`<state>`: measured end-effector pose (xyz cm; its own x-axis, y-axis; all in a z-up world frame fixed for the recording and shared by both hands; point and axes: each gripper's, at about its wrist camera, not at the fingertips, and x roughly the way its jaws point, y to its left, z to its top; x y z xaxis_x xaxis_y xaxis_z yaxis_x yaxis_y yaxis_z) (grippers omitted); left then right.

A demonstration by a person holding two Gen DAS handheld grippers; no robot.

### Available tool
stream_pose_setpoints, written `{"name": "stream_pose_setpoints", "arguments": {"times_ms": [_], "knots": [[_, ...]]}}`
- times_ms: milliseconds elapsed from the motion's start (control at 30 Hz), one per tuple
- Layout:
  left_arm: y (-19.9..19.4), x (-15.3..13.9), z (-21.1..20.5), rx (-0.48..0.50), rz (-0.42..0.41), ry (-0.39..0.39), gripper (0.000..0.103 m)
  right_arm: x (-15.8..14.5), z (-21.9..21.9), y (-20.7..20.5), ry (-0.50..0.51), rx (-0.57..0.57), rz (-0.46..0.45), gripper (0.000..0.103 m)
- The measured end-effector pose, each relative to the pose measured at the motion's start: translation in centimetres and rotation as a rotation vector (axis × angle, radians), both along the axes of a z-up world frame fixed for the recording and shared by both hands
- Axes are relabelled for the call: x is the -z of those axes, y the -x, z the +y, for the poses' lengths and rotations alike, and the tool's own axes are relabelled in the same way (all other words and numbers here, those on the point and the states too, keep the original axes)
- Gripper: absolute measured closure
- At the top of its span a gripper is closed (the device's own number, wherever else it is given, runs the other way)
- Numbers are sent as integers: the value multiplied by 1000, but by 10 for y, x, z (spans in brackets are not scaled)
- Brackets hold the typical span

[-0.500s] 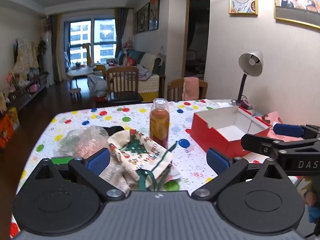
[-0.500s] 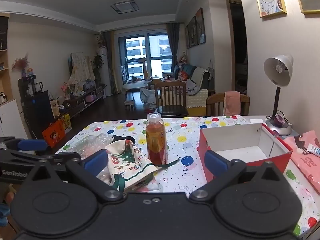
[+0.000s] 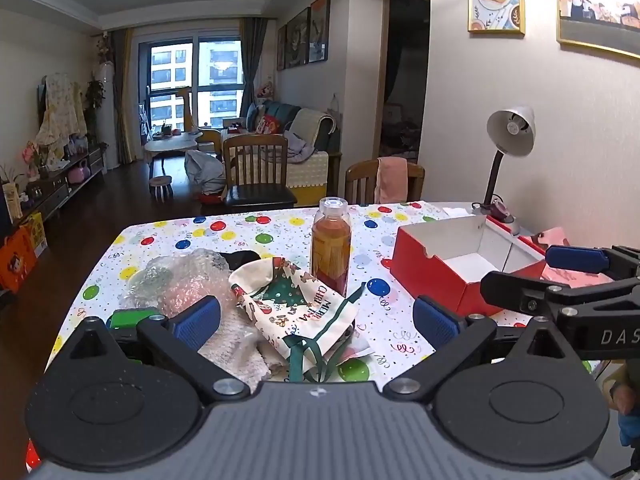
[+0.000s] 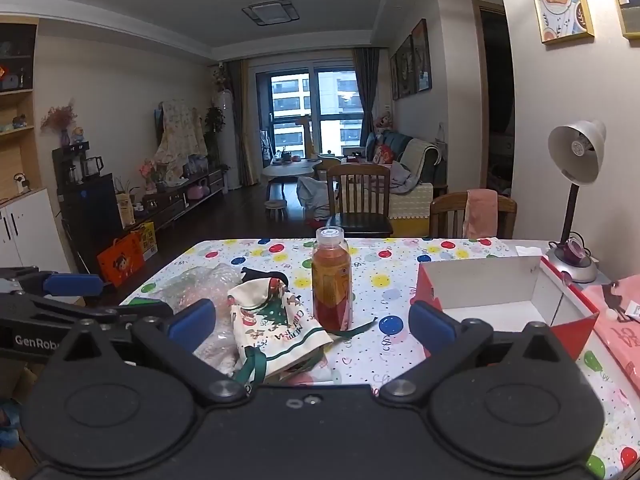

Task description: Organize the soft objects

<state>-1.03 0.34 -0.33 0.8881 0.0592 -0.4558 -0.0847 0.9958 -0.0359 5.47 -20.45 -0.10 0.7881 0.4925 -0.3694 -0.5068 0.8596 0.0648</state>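
A cream Christmas-print cloth bag [image 3: 296, 312] [image 4: 276, 324] with green ribbons lies on the near part of the dotted tablecloth, over a white fuzzy cloth [image 3: 236, 350]. Crumpled bubble wrap [image 3: 180, 280] [image 4: 200, 284] sits to its left with a black item behind. An open red box [image 3: 460, 264] [image 4: 504, 300] with a white inside stands at the right. My left gripper [image 3: 316, 322] hovers open over the pile, nothing between its blue pads. My right gripper [image 4: 312, 320] is open too, level with the bag and bottle; its side shows in the left wrist view [image 3: 560, 276].
A capped bottle of amber drink [image 3: 331, 248] [image 4: 332, 280] stands upright just behind the bag. A desk lamp [image 4: 576, 200] and a pink packet [image 4: 620, 312] are at the far right by the wall. A green object [image 3: 130, 318] lies at the left edge. Wooden chairs [image 4: 360, 200] stand beyond the table.
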Motion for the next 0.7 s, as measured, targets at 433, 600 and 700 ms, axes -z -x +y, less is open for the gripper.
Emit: {"name": "stream_pose_setpoints", "arguments": {"times_ms": [433, 600, 700], "knots": [[1, -2, 3, 9, 8, 25, 0, -1, 1, -2, 4, -6, 0, 0], [3, -2, 2, -1, 6, 9, 0, -3, 1, -2, 6, -14, -1, 0], [3, -2, 2, -3, 8, 6, 0, -3, 0, -2, 7, -15, -2, 0]]}}
